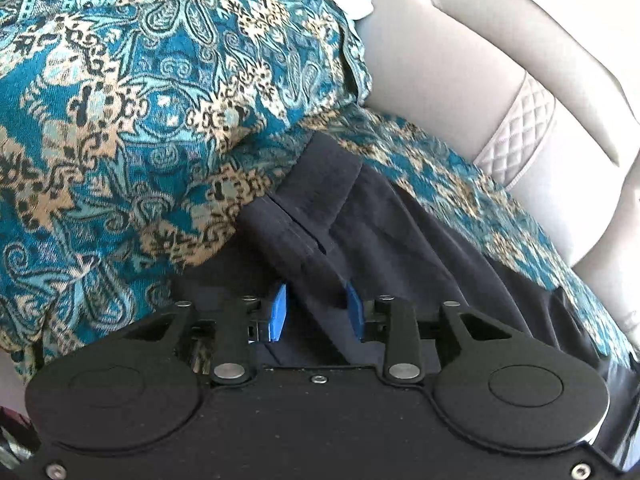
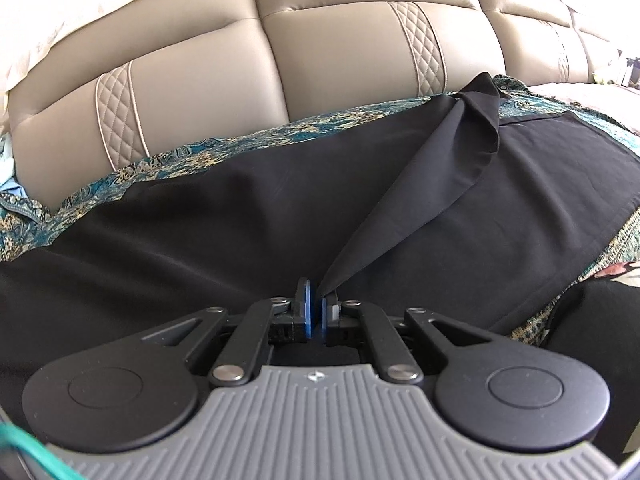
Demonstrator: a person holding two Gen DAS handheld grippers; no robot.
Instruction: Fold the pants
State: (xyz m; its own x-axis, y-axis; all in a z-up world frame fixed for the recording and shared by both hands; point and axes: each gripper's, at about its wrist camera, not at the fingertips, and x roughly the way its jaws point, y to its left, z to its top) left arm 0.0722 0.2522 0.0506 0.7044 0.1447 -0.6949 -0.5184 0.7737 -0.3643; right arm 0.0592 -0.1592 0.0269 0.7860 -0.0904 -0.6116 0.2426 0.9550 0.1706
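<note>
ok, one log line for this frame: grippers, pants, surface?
left gripper: around pants waistband, jaws apart | right gripper: shut on pants, fabric lifted | surface: patterned cover on sofa

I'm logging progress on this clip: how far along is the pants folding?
Early. Done: the black pants lie spread on the patterned cover by the beige sofa back. In hand: the right gripper is shut on a pinched ridge of cloth that pulls up toward a raised peak; the left gripper has its fingers apart around a hemmed end. Left: no finished fold shows yet.
</note>
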